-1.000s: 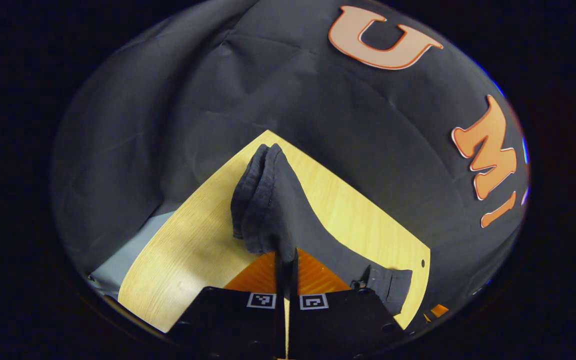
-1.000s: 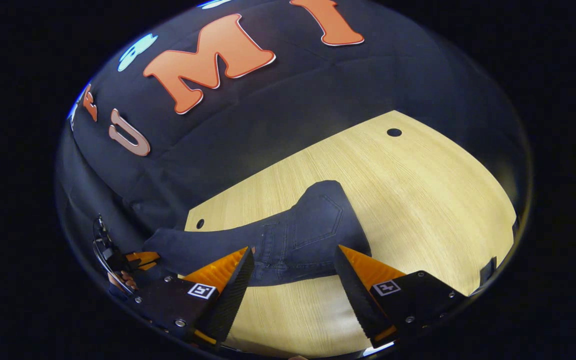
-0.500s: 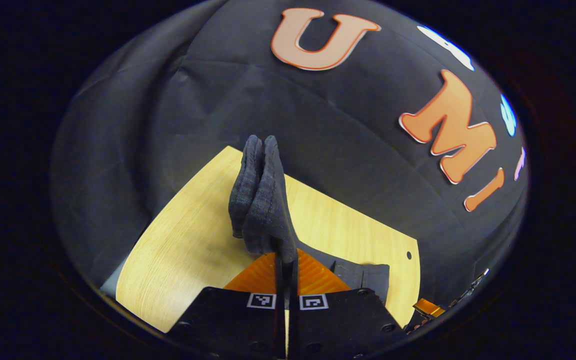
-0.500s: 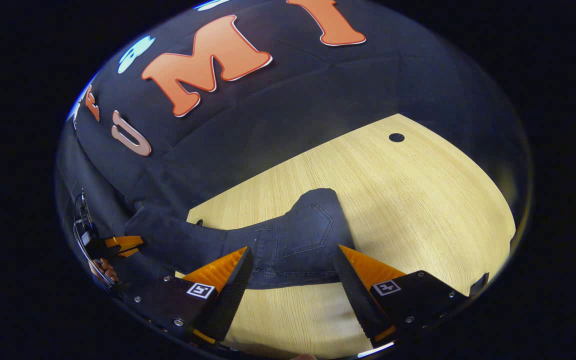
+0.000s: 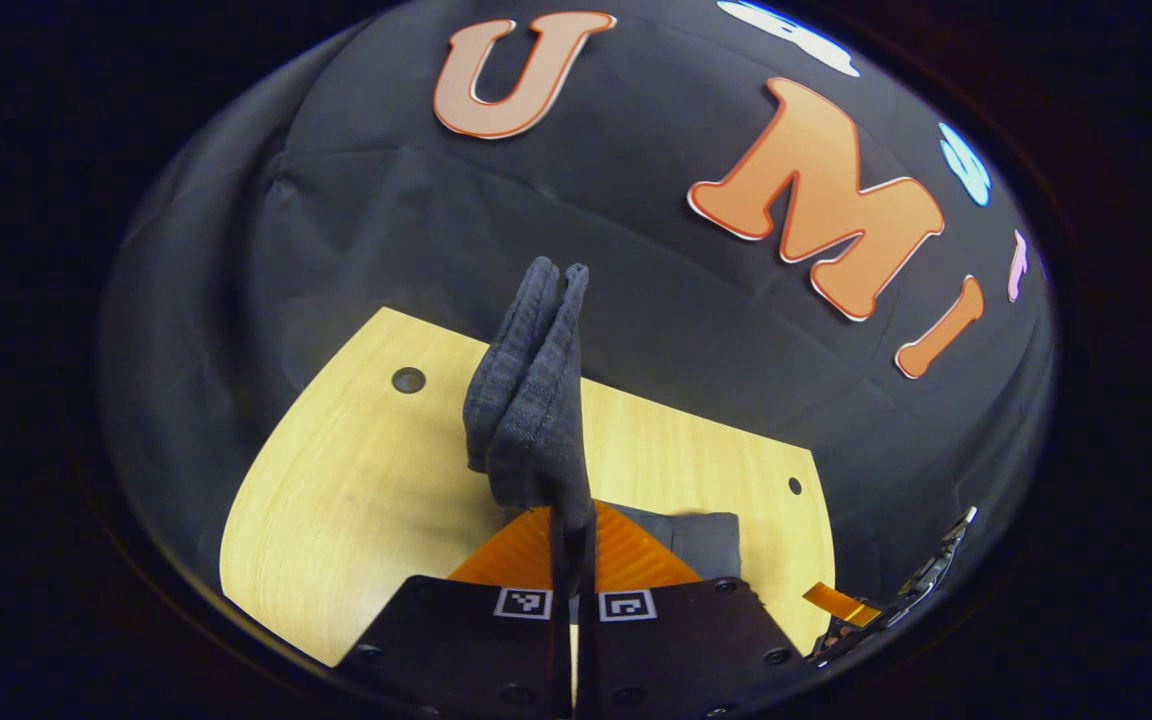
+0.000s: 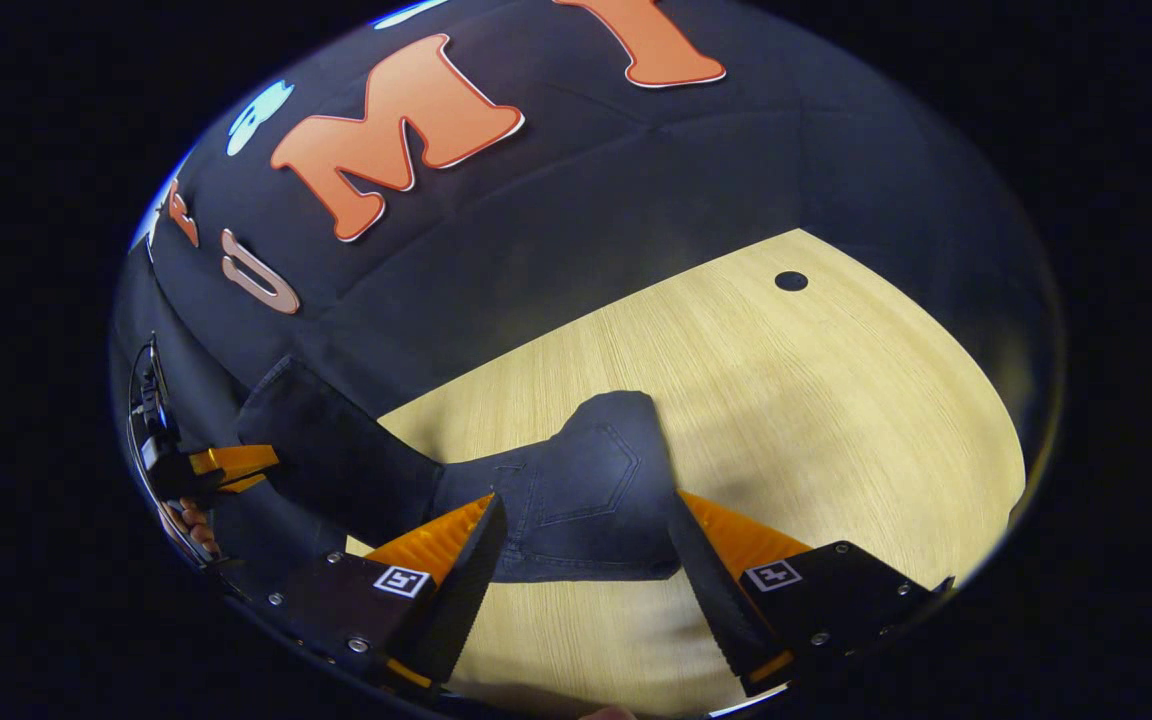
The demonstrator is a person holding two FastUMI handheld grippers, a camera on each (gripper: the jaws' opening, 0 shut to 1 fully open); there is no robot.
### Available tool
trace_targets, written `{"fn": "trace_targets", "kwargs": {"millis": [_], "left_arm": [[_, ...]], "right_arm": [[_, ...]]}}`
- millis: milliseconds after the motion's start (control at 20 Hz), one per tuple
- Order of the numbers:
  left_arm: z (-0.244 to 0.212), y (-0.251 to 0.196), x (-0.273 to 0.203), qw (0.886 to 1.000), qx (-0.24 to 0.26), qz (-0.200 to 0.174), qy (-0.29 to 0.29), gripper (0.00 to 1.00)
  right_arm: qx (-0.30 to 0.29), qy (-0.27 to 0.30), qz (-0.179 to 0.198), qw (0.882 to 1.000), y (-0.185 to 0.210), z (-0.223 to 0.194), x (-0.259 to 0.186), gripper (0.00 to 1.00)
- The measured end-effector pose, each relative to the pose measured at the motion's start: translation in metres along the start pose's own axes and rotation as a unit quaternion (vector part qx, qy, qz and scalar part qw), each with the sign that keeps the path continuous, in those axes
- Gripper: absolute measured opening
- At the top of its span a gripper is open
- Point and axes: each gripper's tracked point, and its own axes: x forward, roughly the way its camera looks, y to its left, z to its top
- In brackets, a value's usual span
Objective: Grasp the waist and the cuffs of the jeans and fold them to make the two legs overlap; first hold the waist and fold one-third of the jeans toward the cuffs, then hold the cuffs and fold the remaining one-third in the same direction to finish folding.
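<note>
Lifting higher above the table (image 5: 356,480), the left gripper (image 5: 572,525) is carrying pinched cuffs (image 5: 528,390) toward the waist (image 6: 586,480); the right gripper (image 6: 581,550) is hovering wide apart.

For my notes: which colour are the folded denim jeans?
Dark blue-grey jeans; right gripper view shows them best.

Both views low over table (image 5: 356,480), facing wall; jeans (image 6: 576,490) shared.
</note>
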Motion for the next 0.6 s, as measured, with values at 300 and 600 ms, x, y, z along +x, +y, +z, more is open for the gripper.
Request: {"fn": "trace_targets", "kwargs": {"millis": [300,600], "left_arm": [[-0.022,-0.064,0.011,1.000,0.003,-0.023,0.017,0.03],[-0.058,-0.117,0.031,0.998,0.027,-0.031,0.042,0.03]], "right_arm": [[-0.002,0.009,0.007,1.000,-0.025,0.009,0.003,0.99],[-0.010,0.018,0.017,1.000,-0.044,0.012,0.002,0.99]]}}
